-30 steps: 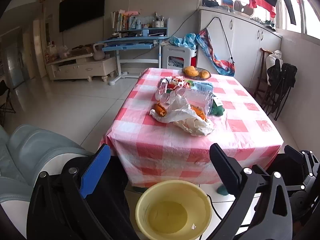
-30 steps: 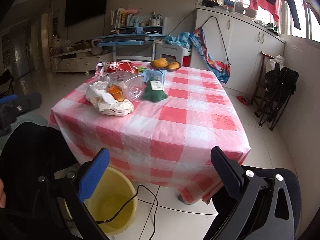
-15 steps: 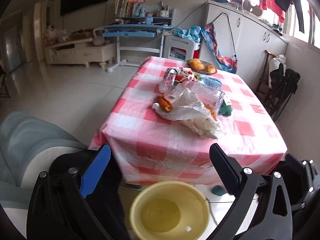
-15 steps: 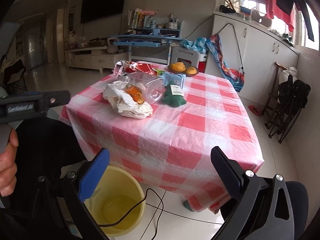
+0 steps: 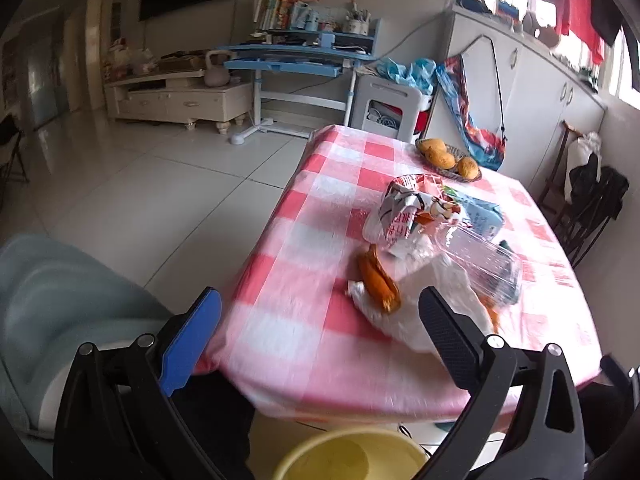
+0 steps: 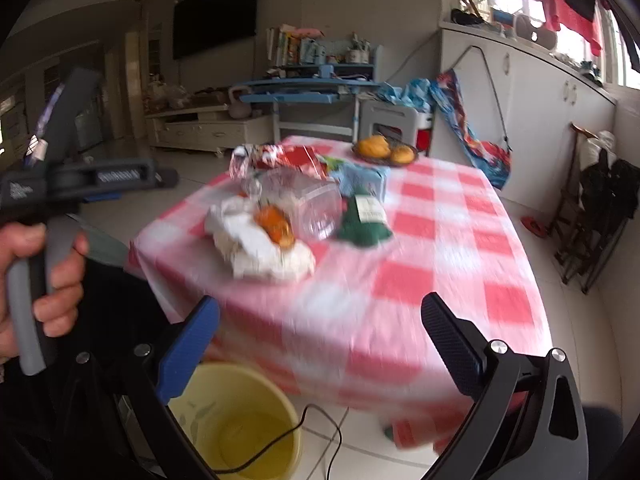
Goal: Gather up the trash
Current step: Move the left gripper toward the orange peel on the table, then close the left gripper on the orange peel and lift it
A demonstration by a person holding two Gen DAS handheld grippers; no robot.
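A heap of trash lies on the pink checked table [image 5: 304, 320]: a white plastic bag [image 5: 424, 304] with orange peel [image 5: 378, 280], a clear plastic container [image 5: 480, 256] and a red-and-white wrapper [image 5: 408, 208]. My left gripper [image 5: 318, 300] is open and empty, just short of the table's near edge. The yellow bucket [image 5: 352, 456] stands on the floor below it. My right gripper [image 6: 320, 304] hangs empty before the table, its jaws closing slightly while still wide apart. From the right wrist I see the bag [image 6: 260, 248], a green item [image 6: 362, 220], the bucket [image 6: 240, 432] and a hand [image 6: 52, 276] holding the left gripper.
A basket of orange buns [image 5: 448, 158] sits at the table's far end. A pale blue seat [image 5: 60, 300] is at the left. A black cable [image 6: 296, 428] runs over the bucket's rim. Dark folding chairs [image 6: 600, 208] stand right of the table.
The left gripper has moved closer to the table and its left side; the bucket has slid to the bottom edge. In the right view the hand with the left gripper has come in at the left.
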